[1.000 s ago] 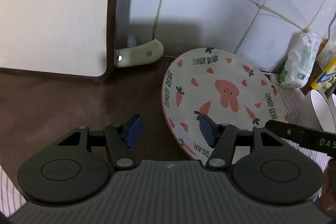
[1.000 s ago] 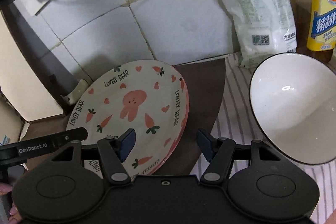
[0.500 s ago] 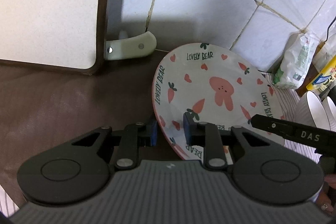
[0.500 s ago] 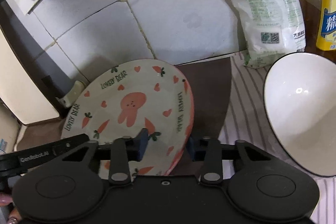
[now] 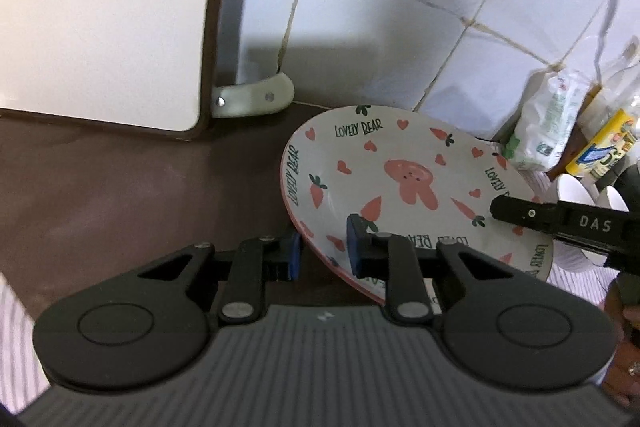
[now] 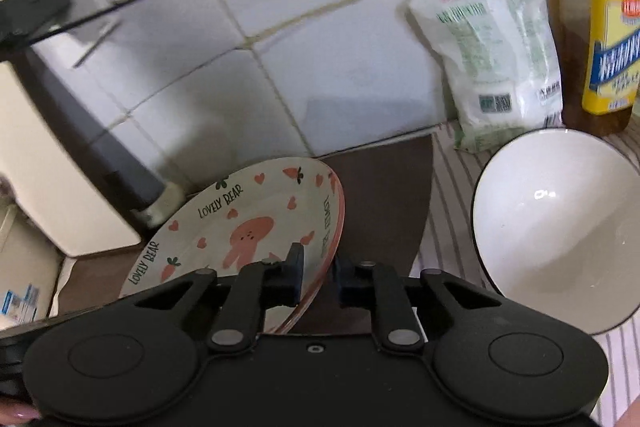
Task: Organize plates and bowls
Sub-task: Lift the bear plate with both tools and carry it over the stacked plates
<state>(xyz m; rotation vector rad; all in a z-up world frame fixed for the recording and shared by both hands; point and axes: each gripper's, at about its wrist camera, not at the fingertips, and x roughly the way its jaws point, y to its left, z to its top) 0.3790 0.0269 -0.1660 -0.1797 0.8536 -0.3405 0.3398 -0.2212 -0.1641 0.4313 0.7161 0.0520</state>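
A: Plate (image 5: 404,187), the rabbit-and-carrot one, sits over the brown counter (image 5: 120,195) near its back edge by the tiled wall (image 5: 400,27), tilted, pinched at two spots on its rim.

B: Claws?

A: Left gripper (image 5: 322,253): jaws nearly together, blue pads clamped on the plate's left near rim, one pad on top, one underneath. Right gripper (image 6: 318,275): closed down on the right near rim the same way. Nothing else held by either.

B: Step?

A: Looks like a two-handed lift to carry the plate off. The right side looks higher, so I'd level it first.

B: Tips?

A: Move both hands together at the same pace and keep the spacing fixed; pulling apart would slip the pads off a glazed rim, pushing in would torque it. Rim bites are shallow, so move slowly with no wrist roll.

B: Obstacles?

A: White bowl (image 6: 560,227) on the striped cloth (image 6: 448,187) at the right, near the plate but not touching. Behind it, a white bag (image 6: 492,59) and a yellow-label bottle (image 6: 612,35) against the wall. Cutting board (image 5: 100,11) leans at back left. Clear the bowl rim if heading right.
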